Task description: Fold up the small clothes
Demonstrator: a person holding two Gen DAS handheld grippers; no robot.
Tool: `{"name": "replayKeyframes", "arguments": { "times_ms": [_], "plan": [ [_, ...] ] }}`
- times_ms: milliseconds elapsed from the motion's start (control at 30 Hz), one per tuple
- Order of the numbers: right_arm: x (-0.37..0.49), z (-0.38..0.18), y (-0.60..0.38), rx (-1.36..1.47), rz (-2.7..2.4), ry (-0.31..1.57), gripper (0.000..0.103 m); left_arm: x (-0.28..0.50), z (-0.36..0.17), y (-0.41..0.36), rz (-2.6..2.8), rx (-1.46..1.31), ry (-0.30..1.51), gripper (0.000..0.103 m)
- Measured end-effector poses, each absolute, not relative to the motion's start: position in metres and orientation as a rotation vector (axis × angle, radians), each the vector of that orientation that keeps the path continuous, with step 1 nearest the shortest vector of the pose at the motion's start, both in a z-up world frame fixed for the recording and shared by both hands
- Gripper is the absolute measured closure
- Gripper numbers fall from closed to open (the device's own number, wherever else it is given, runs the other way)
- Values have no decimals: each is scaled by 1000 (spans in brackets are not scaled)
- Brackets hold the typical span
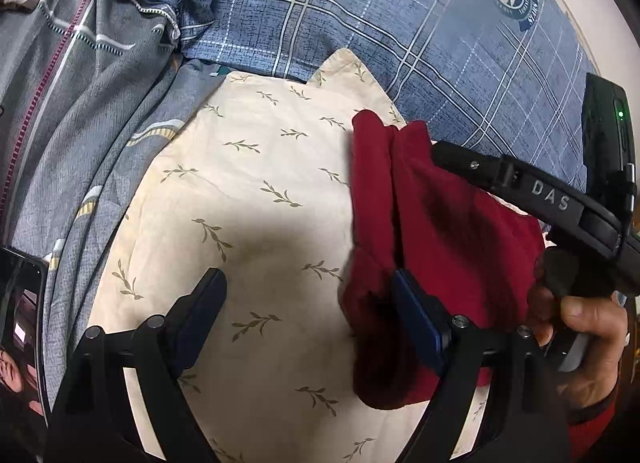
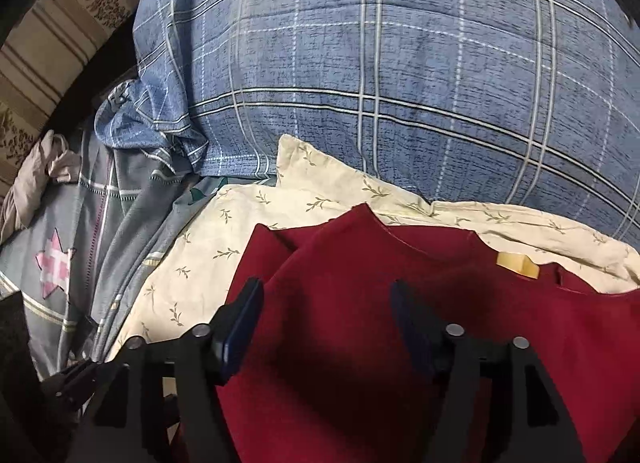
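A dark red garment (image 1: 436, 247) lies partly folded on a cream cloth with a leaf print (image 1: 256, 191). My left gripper (image 1: 308, 303) is open above the cream cloth, its right finger (image 1: 416, 315) at the garment's left edge. In the right wrist view the red garment (image 2: 360, 343) spreads under my right gripper (image 2: 324, 311), which is open and empty just above it. A yellow label (image 2: 518, 263) shows at the garment's neck. The right gripper also shows from the side in the left wrist view (image 1: 444, 153), over the garment, with a hand (image 1: 584, 339) on its handle.
A blue plaid pillow (image 2: 400, 63) lies beyond the cream cloth. Grey patterned bedding (image 1: 80, 123) with a pink star patch (image 2: 54, 263) lies on the left. A phone (image 1: 20, 327) rests at the left edge. A patterned headboard or wall (image 2: 52, 43) stands at the far left.
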State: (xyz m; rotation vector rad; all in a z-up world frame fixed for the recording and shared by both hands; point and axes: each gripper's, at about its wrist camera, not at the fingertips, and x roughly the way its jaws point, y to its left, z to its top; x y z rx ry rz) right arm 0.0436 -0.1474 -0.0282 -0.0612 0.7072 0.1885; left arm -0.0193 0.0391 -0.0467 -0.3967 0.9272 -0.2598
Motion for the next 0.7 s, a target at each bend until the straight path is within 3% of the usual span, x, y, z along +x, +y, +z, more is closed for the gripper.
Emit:
{"name": "replayKeyframes", "arguments": {
  "times_ms": [300, 433, 467, 500, 567, 600, 700],
  "plan": [
    [71, -41, -125, -107, 161, 743, 30, -18, -48, 38, -264, -400, 928, 19],
    [86, -53, -118, -120, 169, 798, 34, -17, -48, 38, -264, -399, 926, 19],
    [88, -56, -116, -150, 158, 803, 41, -17, -49, 38, -264, -398, 927, 19],
    [89, -57, -116, -173, 142, 796, 59, -17, -49, 38, -265, -399, 928, 19],
    [85, -53, -121, -160, 156, 781, 78, -17, -49, 39, -268, -401, 927, 19],
    [82, -51, -123, -149, 170, 774, 92, -17, -49, 39, -269, -402, 926, 19],
    [70, -40, -128, -97, 208, 735, 96, -17, -49, 39, -269, -405, 924, 19]
  ]
}}
